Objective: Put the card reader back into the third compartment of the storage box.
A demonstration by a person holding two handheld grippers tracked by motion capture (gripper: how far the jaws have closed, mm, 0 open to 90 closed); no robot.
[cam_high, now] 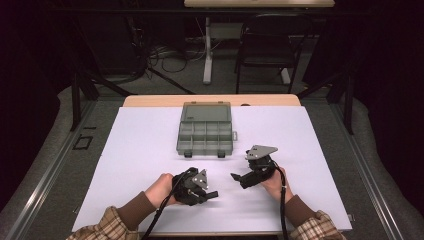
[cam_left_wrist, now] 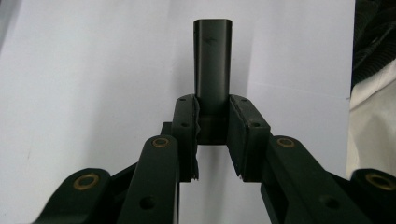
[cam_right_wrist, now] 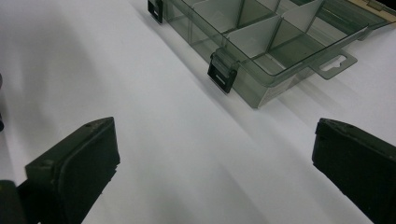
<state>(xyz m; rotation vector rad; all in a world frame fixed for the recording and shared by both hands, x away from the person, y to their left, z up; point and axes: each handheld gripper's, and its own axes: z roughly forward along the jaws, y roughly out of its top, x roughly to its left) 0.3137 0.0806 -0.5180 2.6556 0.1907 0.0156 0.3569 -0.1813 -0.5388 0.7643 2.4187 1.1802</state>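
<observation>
Looking down from the high view, the smoky clear plastic compartment box (cam_high: 205, 131) lies open on the white worktop (cam_high: 130, 150), straight ahead of both claws. The left claw (cam_left_wrist: 212, 135) pinches a dark cylindrical plug (cam_left_wrist: 213, 60) pointing forward. In the right gripper view, the right claw (cam_right_wrist: 215, 158) is spread empty, with the box ahead and to its right.

Translucent grey plastic, glossy, is seen on the compartment box (cam_right_wrist: 261, 42). Matt white sheet, possibly paper, is laid over the wood-edged table (cam_high: 210, 100). A smooth, dark, matt-looking cylinder (cam_left_wrist: 212, 65) is clamped by black plastic-looking jaws. Plaid cloth sleeves (cam_high: 100, 229) are worn.
</observation>
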